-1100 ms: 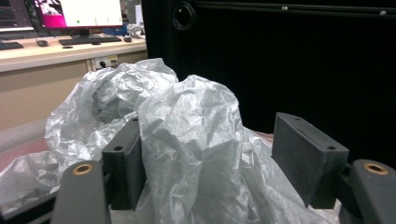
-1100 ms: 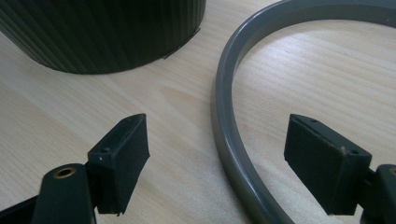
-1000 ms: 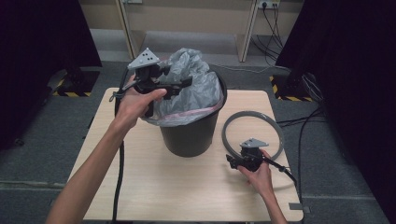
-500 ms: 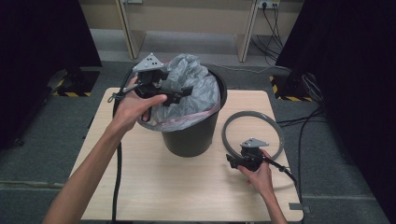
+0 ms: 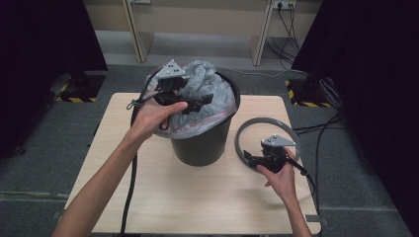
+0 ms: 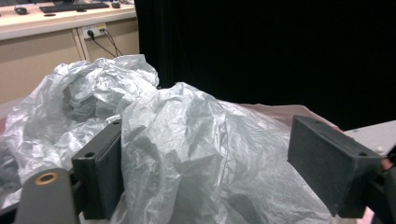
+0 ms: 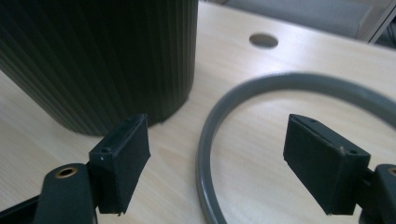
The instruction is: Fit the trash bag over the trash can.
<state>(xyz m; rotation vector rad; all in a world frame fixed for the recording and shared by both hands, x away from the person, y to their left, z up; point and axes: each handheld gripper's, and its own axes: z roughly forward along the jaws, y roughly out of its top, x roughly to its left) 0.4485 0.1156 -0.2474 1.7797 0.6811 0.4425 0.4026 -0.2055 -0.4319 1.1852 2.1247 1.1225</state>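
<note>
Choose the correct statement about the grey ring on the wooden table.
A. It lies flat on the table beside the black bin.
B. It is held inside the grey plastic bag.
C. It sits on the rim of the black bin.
A: the grey ring lies flat on the wooden table, apart from the ribbed black bin, under the open right gripper.

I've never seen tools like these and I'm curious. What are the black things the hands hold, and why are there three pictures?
A person holds a pinching tool, called a gripper, in each hand. One picture looks down from above; the other two come from small cameras riding on each gripper. On the wooden table stands a black bin lined with a crinkly grey bag, and a grey ring lies beside it. The left gripper is over the bag; its jaws have just been opening, with bag plastic bulging between them. The right gripper hovers open above the ring, holding nothing.
</note>
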